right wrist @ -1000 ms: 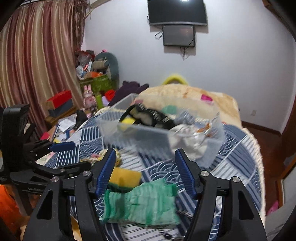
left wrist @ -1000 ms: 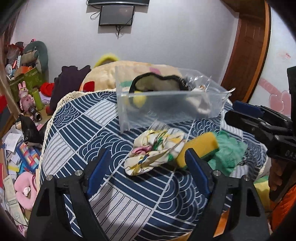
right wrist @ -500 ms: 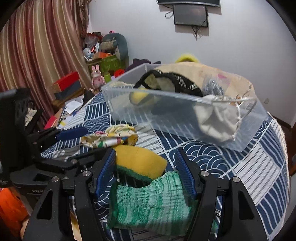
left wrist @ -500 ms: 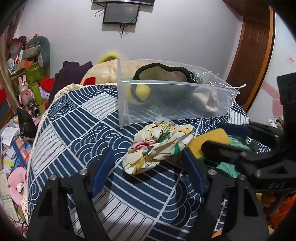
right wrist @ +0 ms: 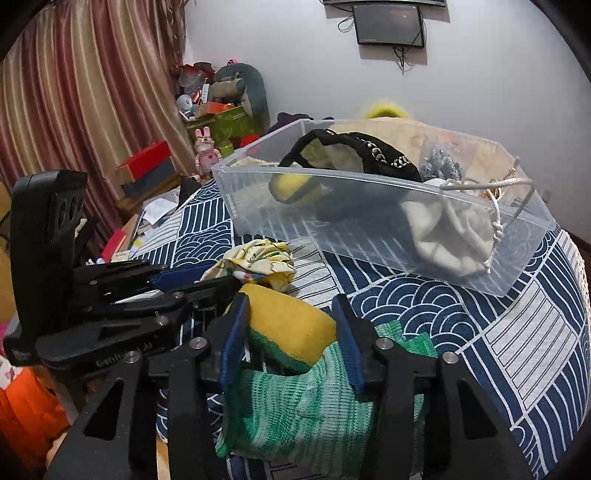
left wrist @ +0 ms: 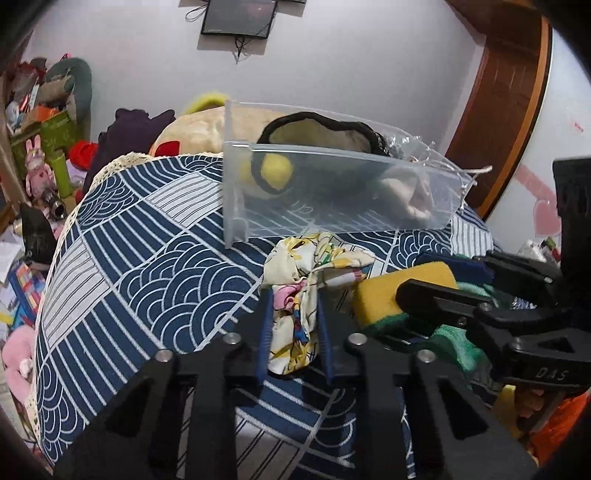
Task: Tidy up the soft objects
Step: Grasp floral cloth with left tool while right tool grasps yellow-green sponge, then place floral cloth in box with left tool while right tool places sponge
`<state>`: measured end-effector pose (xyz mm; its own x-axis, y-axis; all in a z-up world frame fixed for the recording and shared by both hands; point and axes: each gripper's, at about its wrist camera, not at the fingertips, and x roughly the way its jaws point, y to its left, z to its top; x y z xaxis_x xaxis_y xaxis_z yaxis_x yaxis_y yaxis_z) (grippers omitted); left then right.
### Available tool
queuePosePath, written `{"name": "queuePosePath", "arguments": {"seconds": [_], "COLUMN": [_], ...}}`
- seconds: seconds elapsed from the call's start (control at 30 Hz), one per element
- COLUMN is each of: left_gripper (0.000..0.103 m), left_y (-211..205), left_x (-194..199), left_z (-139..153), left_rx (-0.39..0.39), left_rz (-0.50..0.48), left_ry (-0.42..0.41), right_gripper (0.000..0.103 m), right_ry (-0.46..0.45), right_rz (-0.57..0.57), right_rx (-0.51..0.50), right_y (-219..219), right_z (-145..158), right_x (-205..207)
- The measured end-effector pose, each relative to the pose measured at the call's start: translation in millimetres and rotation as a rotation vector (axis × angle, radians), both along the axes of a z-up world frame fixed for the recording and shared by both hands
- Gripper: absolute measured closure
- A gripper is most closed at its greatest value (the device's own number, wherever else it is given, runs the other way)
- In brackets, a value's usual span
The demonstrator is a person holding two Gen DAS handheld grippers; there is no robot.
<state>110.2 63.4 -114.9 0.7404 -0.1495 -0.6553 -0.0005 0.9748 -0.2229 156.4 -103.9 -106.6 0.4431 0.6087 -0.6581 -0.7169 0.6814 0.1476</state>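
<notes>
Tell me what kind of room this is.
Probably a lived-in bedroom: striped curtains, a wall-mounted screen, and a pink bunny toy amid clutter. A clear plastic bin sits on a cushion-like surface under a blue wave-pattern cover.

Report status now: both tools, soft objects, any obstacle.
Left tool shut on floral cloth. Right tool shut on sponge, over green cloth. Bin ahead, partly filled. Path looks open.

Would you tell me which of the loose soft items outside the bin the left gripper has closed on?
The floral cloth: the left gripper pinches it, while the right gripper clamps the yellow sponge, on the green cloth.
</notes>
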Motion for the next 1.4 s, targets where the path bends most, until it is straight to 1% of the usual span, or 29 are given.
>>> {"name": "queuePosePath", "arguments": {"seconds": [0.1,0.23,0.4,0.57,0.83,1.13,1.27,1.4], "left_gripper": [0.084,0.084,0.084,0.084,0.084,0.084,0.084,0.084], "left_y": [5.8,6.9,2.6,2.3,9.4,8.2,11.9,17.3], "left_x": [-6.6,-15.1,-24.9,-30.5,-32.9,-21.4,-6.4,11.0], "left_z": [3.3,10.9,25.9,42.4,66.2,87.4,93.6,98.5], "left_rx": [-0.023,-0.025,-0.005,0.003,-0.012,0.036,0.031,0.029], "left_rz": [0.009,0.006,-0.001,0.000,0.021,0.035,0.045,0.071], "left_ry": [-0.005,-0.019,-0.060,-0.106,-0.168,-0.232,-0.243,-0.247], "right_gripper": [0.067,0.070,0.071,0.071,0.071,0.071,0.071,0.071], "right_ry": [-0.010,-0.030,-0.068,-0.112,-0.169,-0.243,-0.275,-0.304], "right_rz": [-0.001,-0.006,-0.027,-0.073,-0.149,-0.228,-0.258,-0.264], "right_rx": [0.002,0.012,0.044,0.095,0.146,0.162,0.157,0.143], "right_y": [0.2,0.6,-6.4,-21.1,-41.0,-58.4,-62.7,-56.8], "right_z": [1.5,7.6,22.1,40.2,59.9,83.9,90.9,96.4], "right_x": [-1.7,-3.9,-6.8,-7.5,-7.0,2.8,9.1,16.9]}}
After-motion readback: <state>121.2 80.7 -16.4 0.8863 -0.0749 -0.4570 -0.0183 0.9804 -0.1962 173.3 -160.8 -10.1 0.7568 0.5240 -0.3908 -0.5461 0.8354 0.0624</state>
